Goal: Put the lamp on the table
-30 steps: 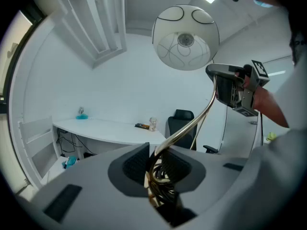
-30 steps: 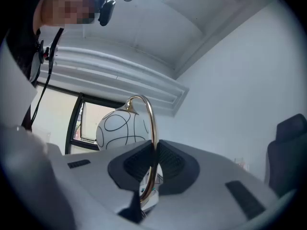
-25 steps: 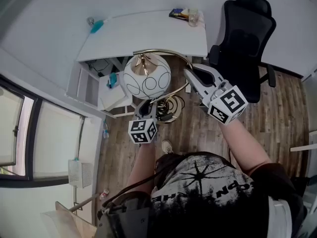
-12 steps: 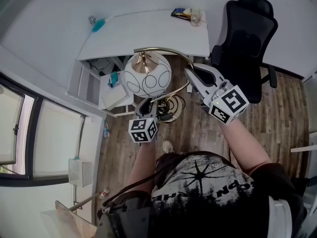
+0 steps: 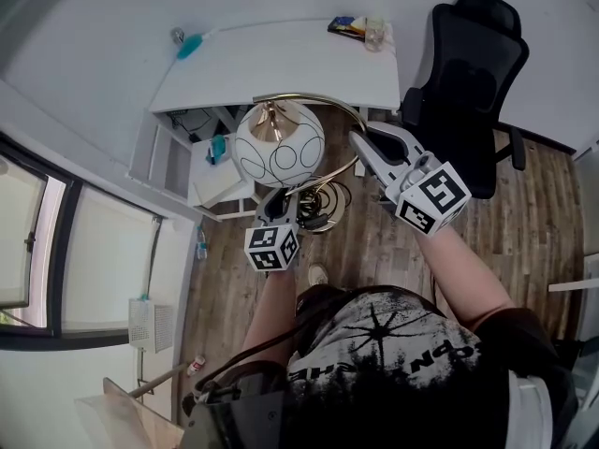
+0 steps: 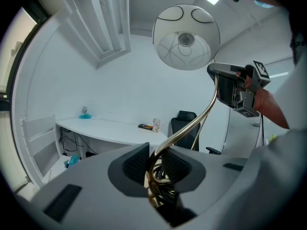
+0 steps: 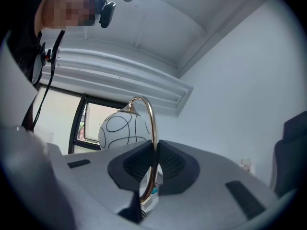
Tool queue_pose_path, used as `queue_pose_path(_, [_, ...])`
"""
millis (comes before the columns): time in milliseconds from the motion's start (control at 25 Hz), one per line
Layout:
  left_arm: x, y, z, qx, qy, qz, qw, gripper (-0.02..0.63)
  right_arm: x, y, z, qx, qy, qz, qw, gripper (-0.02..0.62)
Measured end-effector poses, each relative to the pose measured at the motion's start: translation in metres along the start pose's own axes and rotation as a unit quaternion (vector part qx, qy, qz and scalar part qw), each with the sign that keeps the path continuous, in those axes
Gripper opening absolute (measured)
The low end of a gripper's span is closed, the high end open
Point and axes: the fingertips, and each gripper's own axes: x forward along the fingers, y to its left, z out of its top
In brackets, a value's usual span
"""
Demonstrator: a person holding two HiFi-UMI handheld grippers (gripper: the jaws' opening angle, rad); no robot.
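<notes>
The lamp has a white globe shade [image 5: 278, 144] with black line loops, a curved brass arm [image 5: 318, 101] and a coiled brass base [image 5: 323, 197]. It hangs in the air above the wood floor, in front of the white table [image 5: 281, 64]. My left gripper [image 5: 279, 202] is shut on the brass coils at the base [image 6: 160, 171], with the shade [image 6: 186, 37] overhead. My right gripper [image 5: 361, 144] is shut on the brass arm [image 7: 152, 128], beside the shade [image 7: 123, 126]. It also shows in the left gripper view as the right gripper [image 6: 233, 87].
On the table's far end stand a glass [image 5: 376, 34] and a dark flat thing [image 5: 343, 26]; a blue object [image 5: 187, 45] lies at its left end. A black office chair [image 5: 468, 73] stands right of the table. A white drawer unit [image 5: 220, 181] sits under it. Windows line the left wall.
</notes>
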Motion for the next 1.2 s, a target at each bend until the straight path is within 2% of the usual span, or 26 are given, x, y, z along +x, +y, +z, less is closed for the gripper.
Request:
queue_pose_path(320, [0.023,0.020,0.004,-0.011,-0.001,-0.015,0.9998,0.081,0.029,-0.010,-0.006,-0.001,-0.003,-0.003,1.000,0.040])
queue_pose_path(800, [0.078,0.098,0.032,-0.008,0.002,-0.044,0.9990,0.081,0.118,-0.036,-0.021,-0.010,0.003,-0.032,0.999,0.040])
queue_pose_path(1040, [0.094,0.115,0.033,0.004,-0.001,-0.053,0.9986,0.081,0.131,-0.042,-0.032,-0.013,-0.006,-0.044,0.999,0.040])
queue_pose_path(1200, [0.107,0.155,0.047,0.000,0.001,-0.063,0.9980,0.081,0.176,-0.043,-0.036,-0.017,0.002,-0.054,0.998,0.040])
